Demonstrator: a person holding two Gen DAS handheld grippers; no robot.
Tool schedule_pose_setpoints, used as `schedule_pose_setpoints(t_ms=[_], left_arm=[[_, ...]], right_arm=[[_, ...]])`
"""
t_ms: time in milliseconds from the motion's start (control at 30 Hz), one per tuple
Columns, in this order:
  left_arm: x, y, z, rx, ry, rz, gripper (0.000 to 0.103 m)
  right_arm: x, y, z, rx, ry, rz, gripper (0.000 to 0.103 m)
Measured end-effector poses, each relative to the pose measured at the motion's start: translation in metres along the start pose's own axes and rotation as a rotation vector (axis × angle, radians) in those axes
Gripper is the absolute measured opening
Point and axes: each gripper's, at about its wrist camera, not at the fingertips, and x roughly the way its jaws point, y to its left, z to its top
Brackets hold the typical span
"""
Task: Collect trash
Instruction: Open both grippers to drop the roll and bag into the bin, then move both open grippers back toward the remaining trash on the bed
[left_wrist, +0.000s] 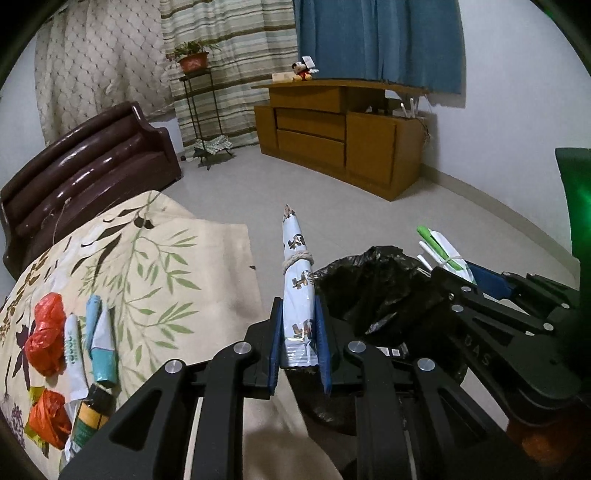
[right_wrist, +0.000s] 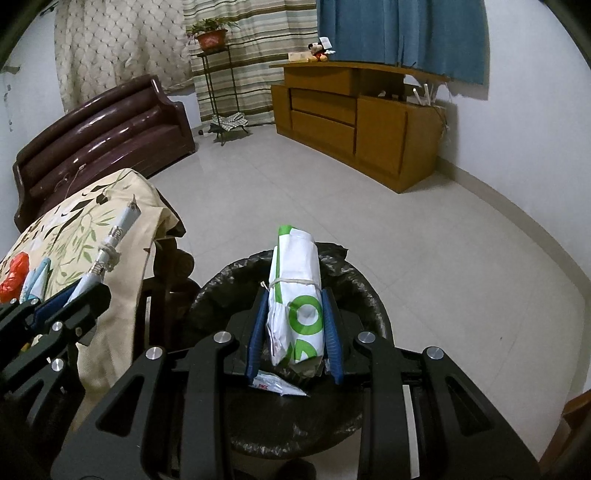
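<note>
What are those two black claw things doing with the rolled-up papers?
A person is tidying up trash with a gripper in each hand. The left gripper is clamped on a pale blue rolled wrapper tied with string, at the edge of the table. The right gripper is clamped on a white and green rolled packet right over the black-lined trash bin. More trash waits on the flowery tablecloth: orange bags, wrappers and a small bottle.
</note>
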Motion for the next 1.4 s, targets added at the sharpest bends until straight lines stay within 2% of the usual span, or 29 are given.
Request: schedule_pose_setpoints(t_ms=[67, 100, 167, 267, 467, 833, 1400], left_arm=[[0.001, 0.001, 0.001, -0.010, 0.006, -0.003, 0.021], [0.001, 0.003, 0.000, -0.017, 0.008, -0.005, 0.023], [0.002, 0.004, 0.001, -0.029, 0.008, -0.005, 0.036], [-0.001, 0.006, 0.001, -0.038, -0.003, -0.005, 0.038], [-0.013, 0.009, -0.001, -0.031, -0.040, 0.023, 0.051], [-0.052, 0.058, -0.023, -0.107, -0.064, 0.077, 0.055], [-0.118, 0.162, -0.082, -0.258, -0.069, 0.260, 0.057]], right_arm=[[0.002, -0.001, 0.001, 0.009, 0.001, 0.003, 0.032], [0.002, -0.002, 0.000, 0.013, -0.001, -0.001, 0.038], [0.002, -0.003, 0.000, 0.016, -0.007, -0.007, 0.040], [0.000, -0.003, 0.000, 0.017, -0.012, -0.014, 0.041], [-0.009, 0.001, -0.001, 0.016, -0.025, -0.022, 0.049], [-0.034, 0.036, -0.014, -0.022, -0.017, 0.025, 0.053], [-0.066, 0.162, -0.042, -0.176, 0.016, 0.189, 0.054]])
